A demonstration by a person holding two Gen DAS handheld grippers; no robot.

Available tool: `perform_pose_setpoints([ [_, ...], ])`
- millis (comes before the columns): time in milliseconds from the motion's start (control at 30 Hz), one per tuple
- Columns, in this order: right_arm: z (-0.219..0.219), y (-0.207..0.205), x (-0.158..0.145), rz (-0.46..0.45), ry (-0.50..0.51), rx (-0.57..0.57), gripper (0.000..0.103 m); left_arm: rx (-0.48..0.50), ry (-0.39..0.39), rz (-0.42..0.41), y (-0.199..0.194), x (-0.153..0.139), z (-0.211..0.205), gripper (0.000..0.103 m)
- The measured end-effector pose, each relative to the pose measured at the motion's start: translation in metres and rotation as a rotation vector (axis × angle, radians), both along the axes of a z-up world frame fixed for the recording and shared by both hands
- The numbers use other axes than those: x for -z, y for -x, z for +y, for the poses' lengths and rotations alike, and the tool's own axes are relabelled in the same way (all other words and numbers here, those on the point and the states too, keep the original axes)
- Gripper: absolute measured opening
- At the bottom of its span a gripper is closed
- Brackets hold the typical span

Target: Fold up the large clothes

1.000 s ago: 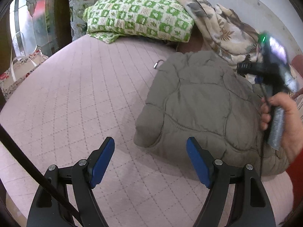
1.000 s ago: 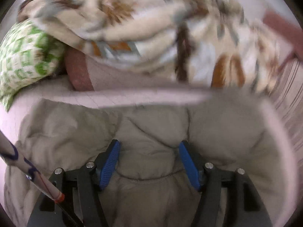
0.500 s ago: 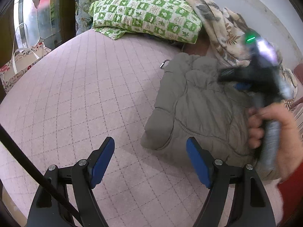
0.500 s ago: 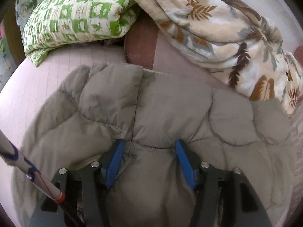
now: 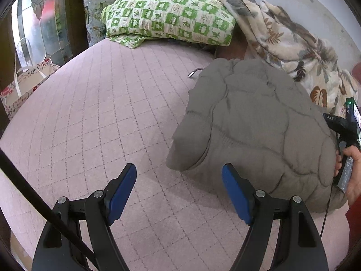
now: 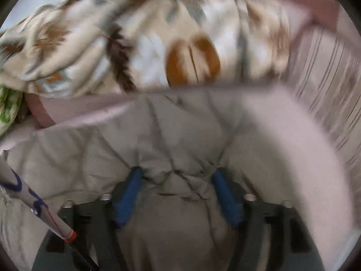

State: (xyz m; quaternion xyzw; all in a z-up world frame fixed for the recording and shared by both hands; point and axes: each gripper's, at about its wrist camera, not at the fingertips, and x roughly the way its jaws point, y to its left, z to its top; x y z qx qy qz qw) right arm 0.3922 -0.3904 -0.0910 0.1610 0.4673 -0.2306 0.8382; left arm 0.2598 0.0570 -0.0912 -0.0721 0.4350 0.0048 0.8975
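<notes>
Grey quilted jacket [image 5: 252, 126] is seen lying folded right of centre on the pink bed cover [image 5: 101, 113], its long axis running towards the upper frame. The left gripper [image 5: 179, 189] is held wide and empty beside its lower-left corner. The right gripper [image 6: 177, 194] is nearer, its jaws opening with a jacket fold bunched between them.

The puffy grey-brown quilted cloth jacket [image 5: 252, 122] looks soft and matt, with stitched lines. The pink cloth bed cover [image 5: 108, 113] is matt too, sewn in little squares. The green and white checked pillow [image 5: 169, 15] is printed cloth. The cream leaf-print blanket [image 5: 282, 38] looks fuzzy. The blue gripper pads [image 5: 121, 189] are smooth, on black plastic arms.
</notes>
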Motion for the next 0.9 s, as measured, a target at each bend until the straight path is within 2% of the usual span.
perform_pose_setpoints([
  [100, -0.010, -0.002, 0.006, -0.016, -0.044, 0.011, 0.083, 0.003, -0.020, 0.005, -0.003, 0.003, -0.006, 0.077],
  [233, 0.008, -0.005, -0.017, 0.031, 0.066, -0.020, 0.083, 0.007, -0.020, -0.006, 0.001, 0.000, -0.006, 0.077],
  [367, 0.051, 0.019, -0.070, -0.083, 0.160, -0.096, 0.083, -0.001, -0.041, -0.047, 0.009, -0.008, -0.006, 0.077],
  [500, 0.096, 0.029, -0.094, -0.139, 0.139, -0.187, 0.083, -0.007, -0.059, -0.084, 0.014, -0.014, -0.006, 0.077],
  [633, 0.128, 0.023, -0.068, -0.090, 0.097, -0.234, 0.083, 0.001, -0.057, -0.095, 0.019, -0.018, -0.003, 0.077],
  [700, 0.132, 0.014, -0.038, -0.035, 0.075, -0.209, 0.084, 0.007, -0.055, -0.095, 0.020, -0.018, -0.002, 0.077],
  [767, 0.132, 0.012, -0.015, -0.034, 0.080, -0.187, 0.090, 0.004, -0.059, -0.098, 0.020, -0.019, 0.000, 0.077],
  [833, 0.134, 0.016, -0.015, -0.044, 0.093, -0.183, 0.091, -0.001, -0.047, -0.093, 0.019, -0.019, 0.002, 0.077],
  [900, 0.136, 0.017, -0.026, -0.017, 0.101, -0.180, 0.091, 0.004, -0.029, -0.085, 0.018, -0.019, 0.002, 0.077],
])
